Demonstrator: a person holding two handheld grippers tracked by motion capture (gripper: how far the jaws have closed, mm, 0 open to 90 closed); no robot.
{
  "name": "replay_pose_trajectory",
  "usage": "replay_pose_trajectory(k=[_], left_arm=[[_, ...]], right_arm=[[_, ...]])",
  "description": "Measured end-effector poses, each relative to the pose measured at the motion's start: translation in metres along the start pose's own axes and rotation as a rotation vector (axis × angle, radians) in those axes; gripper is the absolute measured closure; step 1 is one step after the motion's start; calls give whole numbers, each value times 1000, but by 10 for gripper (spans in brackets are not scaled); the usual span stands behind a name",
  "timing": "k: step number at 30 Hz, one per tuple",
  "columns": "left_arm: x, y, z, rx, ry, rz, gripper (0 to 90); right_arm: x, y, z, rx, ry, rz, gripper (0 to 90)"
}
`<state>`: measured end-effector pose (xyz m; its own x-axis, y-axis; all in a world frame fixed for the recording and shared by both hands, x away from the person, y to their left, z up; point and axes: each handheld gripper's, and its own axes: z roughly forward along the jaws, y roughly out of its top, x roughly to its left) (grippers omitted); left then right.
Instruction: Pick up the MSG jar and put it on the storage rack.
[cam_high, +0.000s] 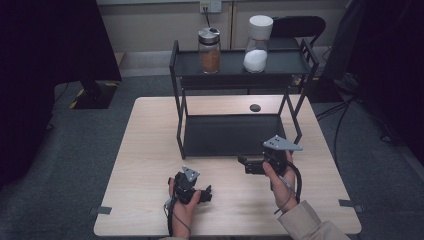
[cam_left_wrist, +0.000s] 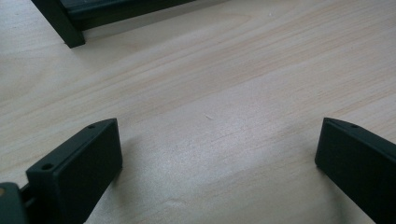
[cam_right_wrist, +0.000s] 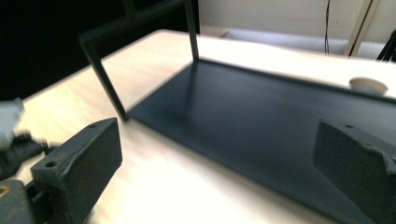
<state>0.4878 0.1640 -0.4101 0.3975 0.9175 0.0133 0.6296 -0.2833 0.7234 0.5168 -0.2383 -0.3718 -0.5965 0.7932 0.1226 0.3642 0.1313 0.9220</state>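
my left gripper (cam_high: 206, 194) has its jaws spread wide, holding nothing, low over the bare wooden table (cam_high: 150, 150). my right gripper (cam_high: 244, 164) is equally wide and empty, near the black rack (cam_high: 230, 135). on the rack's far top shelf stand a brown spice jar (cam_high: 209, 51) left and a white-filled jar (cam_high: 257, 45) right.

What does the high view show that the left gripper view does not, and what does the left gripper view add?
The high view alone shows the two jars on the rack's top shelf, one with brown powder and one with white powder, plus the right gripper and the person's hands. The left gripper view alone shows close up that the left gripper is open over bare wood, holding nothing. Both show the wooden table and the black rack.
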Motion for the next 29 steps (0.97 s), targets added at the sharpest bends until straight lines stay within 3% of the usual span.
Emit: replay_pose_trajectory(k=[9, 16, 24, 29], left_arm=[[0, 0, 0, 0, 0, 0, 0], [0, 0, 0, 0, 0, 0, 0], [0, 0, 0, 0, 0, 0, 0], [0, 0, 0, 0, 0, -1, 0]], right_arm=[[-11, -35, 1, 109, 10, -46, 6], [-13, -42, -8, 169, 3, -110, 6], [-18, -53, -14, 234, 5, -115, 7], [-16, -54, -13, 297, -15, -164, 15]])
